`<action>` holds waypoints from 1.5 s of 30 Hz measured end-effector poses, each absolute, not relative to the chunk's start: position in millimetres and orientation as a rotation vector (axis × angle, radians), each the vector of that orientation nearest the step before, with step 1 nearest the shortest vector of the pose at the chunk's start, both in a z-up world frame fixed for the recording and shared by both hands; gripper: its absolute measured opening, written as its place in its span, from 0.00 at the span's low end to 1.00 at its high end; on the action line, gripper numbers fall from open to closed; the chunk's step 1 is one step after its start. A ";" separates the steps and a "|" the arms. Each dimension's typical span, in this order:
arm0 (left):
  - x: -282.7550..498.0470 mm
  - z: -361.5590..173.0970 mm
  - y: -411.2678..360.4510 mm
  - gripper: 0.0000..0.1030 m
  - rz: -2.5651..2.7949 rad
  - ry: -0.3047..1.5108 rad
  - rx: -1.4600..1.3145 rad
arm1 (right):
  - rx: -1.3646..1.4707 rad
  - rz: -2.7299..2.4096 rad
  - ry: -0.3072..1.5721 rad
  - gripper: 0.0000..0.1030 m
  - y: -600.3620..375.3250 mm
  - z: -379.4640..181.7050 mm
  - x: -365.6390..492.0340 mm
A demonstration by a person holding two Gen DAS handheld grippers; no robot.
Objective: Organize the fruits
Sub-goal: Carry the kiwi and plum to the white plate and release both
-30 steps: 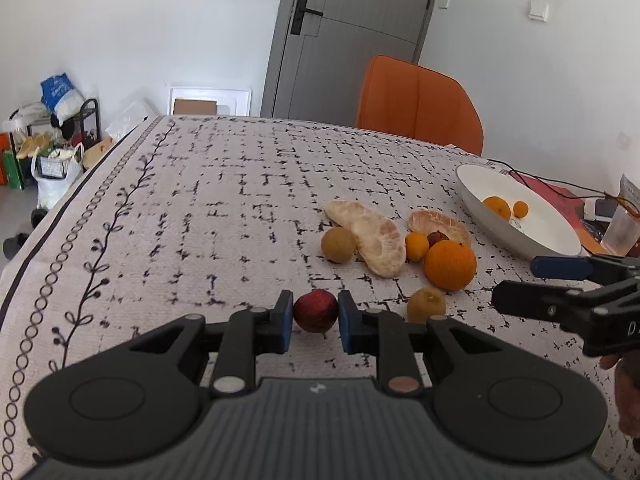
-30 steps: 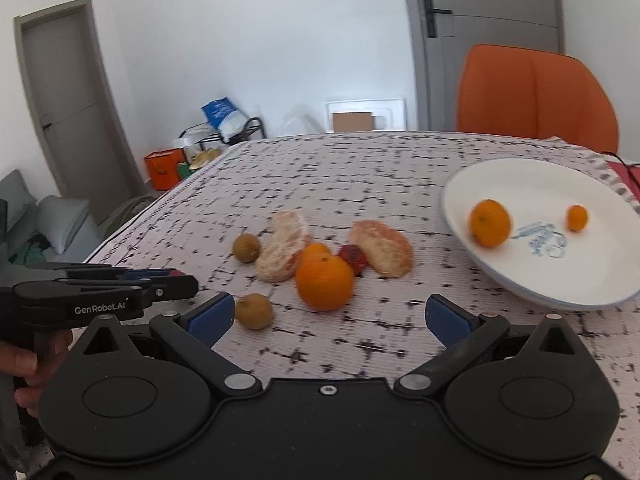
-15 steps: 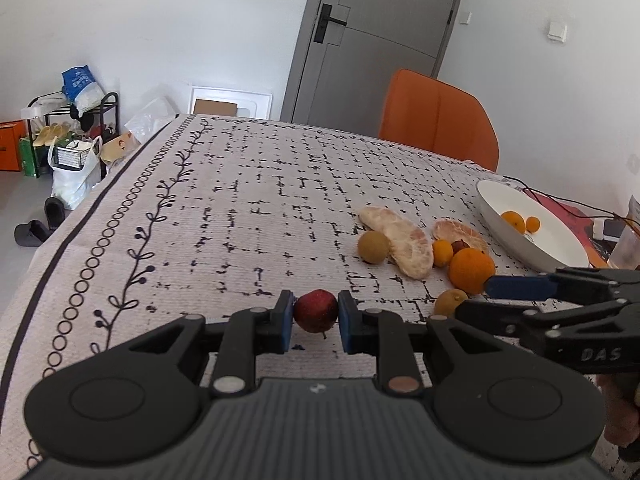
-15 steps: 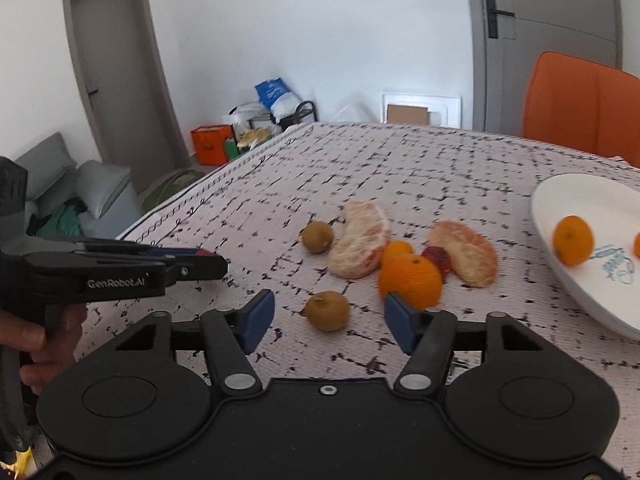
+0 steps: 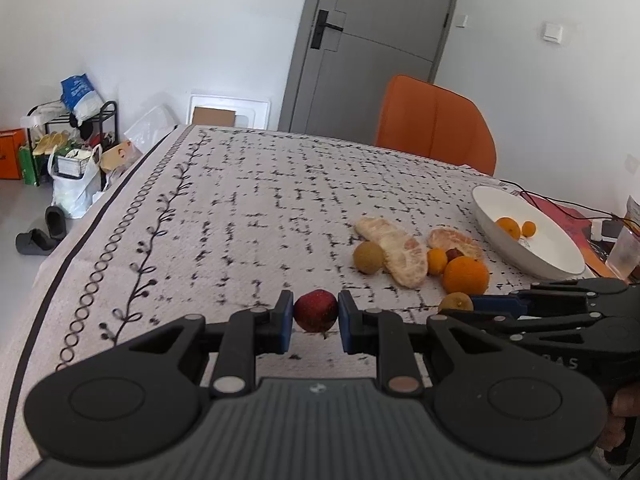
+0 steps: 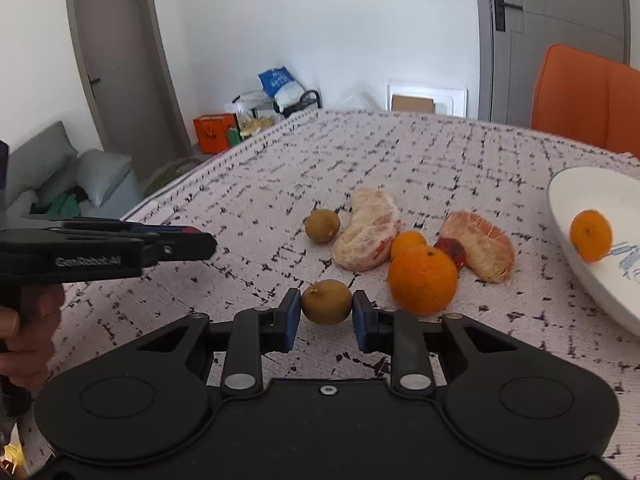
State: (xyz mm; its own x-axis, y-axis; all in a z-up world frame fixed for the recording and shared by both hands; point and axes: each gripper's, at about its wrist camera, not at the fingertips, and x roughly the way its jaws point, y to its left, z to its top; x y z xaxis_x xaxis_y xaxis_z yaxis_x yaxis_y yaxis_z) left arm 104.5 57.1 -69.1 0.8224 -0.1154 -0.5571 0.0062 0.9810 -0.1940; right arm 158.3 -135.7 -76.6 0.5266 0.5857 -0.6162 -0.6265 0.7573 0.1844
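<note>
Where patterned tablecloth (image 5: 248, 200) spreads | left hand-held gripper (image 5: 316, 314) clamps red fruit (image 5: 315, 311) | right hand-held gripper (image 6: 326, 309) closing on brown fruit (image 6: 326, 301)

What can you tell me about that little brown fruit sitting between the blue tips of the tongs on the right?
The small brown fruit is round, with a dull, matte olive-tan skin and a tiny stem nub at its upper left. It looks whole and unpeeled. It sits between the right tongs' blue pads, which are closing and touch it on both sides. Whether it rests on the patterned tablecloth is unclear. A big orange lies just to its right, apart from it.
</note>
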 end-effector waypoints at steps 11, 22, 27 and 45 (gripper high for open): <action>121.3 -54.1 17.4 0.21 -0.152 0.573 -0.129 | -0.003 0.660 0.649 0.25 -179.6 -57.7 154.8; 140.1 -36.9 -27.3 0.21 -0.234 0.545 -0.061 | 0.051 0.549 0.601 0.25 -229.2 -53.4 157.1; 150.3 -32.4 -49.0 0.21 -0.270 0.539 -0.027 | 0.069 0.501 0.590 0.25 -248.0 -52.8 160.4; 194.6 -30.7 -111.6 0.21 -0.382 0.556 0.054 | 0.119 0.363 0.583 0.25 -301.8 -60.3 179.3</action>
